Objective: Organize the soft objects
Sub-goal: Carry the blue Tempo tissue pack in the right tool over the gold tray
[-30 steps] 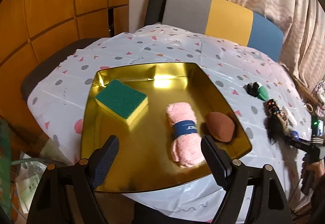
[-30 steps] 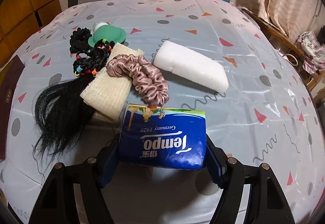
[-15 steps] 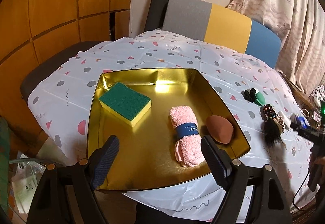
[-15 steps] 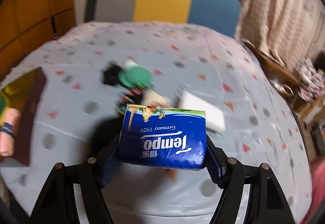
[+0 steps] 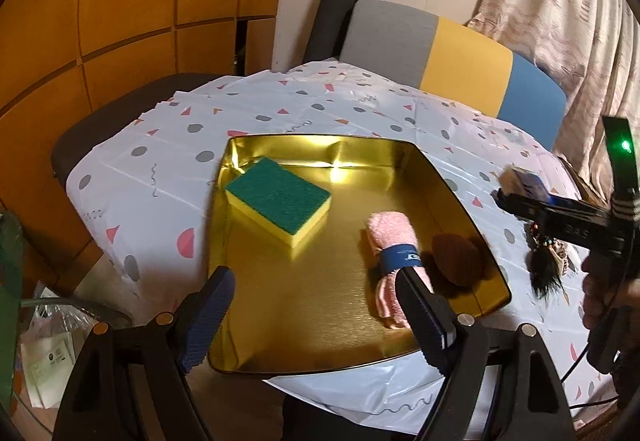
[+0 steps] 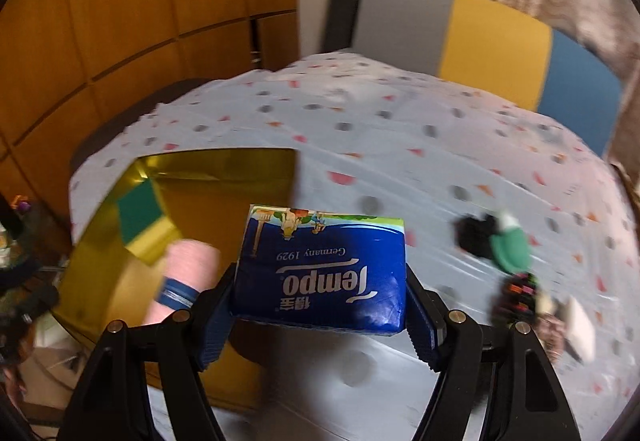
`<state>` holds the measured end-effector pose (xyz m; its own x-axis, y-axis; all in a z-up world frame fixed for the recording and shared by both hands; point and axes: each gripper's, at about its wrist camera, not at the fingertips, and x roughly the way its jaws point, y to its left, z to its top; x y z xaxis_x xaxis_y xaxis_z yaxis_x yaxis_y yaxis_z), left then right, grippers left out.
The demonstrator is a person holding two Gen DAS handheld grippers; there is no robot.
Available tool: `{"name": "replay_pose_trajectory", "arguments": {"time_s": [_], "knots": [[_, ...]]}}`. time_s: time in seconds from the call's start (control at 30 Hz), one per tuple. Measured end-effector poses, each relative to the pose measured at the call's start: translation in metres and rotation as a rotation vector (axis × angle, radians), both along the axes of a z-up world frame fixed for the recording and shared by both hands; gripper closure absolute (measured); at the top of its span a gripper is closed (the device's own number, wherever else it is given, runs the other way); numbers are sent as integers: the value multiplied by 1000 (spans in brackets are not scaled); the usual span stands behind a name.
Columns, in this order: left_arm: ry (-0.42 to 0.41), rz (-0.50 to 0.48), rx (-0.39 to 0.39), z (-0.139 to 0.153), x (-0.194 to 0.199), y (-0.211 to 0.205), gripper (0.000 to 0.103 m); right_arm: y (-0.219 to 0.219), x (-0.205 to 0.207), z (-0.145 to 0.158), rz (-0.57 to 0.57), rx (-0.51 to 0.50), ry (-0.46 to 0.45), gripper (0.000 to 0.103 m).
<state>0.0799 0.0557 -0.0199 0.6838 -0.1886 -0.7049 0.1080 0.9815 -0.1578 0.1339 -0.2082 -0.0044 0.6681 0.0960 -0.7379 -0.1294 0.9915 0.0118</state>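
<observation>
Moved since a second ago: right gripper (image 6: 320,305), with tissue pack (image 6: 320,269) clamped between its pads, lifted off the cloth and carried across toward the tray (image 5: 224,225). Earlier the pack lay among the loose pile; now it hangs in the air just off the tray's right rim, over bare tablecloth (image 5: 168,165). Seen from the left wrist, the pack (image 5: 522,181) shows beyond that same rim, not yet above the gold floor.

Landmark: tray, gold, square, shallow.

Contents of tray, largest first:
- sponge (image 5: 278,207), green on yellow, far-left quarter.
- towel roll (image 5: 394,261), pink with blue band, right of centre.
- brown pad (image 5: 458,259), egg-shaped, just beside the roll, against the right wall.

Left of centre, the tray's near floor lies bare; judged the likely spot for the pack.

Outside tray, to its right: black hair piece (image 5: 546,273), green item (image 6: 510,249), white block (image 6: 580,329), all on the cloth and blurred in the right view.

Left gripper (image 5: 316,311): fingers apart, nothing between them, hovering at the tray's near edge.

Standing of task: three soft items filed, a fourth in transit, several outstanding.
</observation>
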Motion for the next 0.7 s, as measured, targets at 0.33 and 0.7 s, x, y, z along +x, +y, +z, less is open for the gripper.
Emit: {"name": "replay_pose_trajectory", "arguments": {"time_s": [0.33,0.7], "knots": [[9,9,-9,1,3,5,19,65,62,-23,102,24,100,29],[35,11,1,-5,5,5,19,84,103,-60,97,-23,203,28]]}}
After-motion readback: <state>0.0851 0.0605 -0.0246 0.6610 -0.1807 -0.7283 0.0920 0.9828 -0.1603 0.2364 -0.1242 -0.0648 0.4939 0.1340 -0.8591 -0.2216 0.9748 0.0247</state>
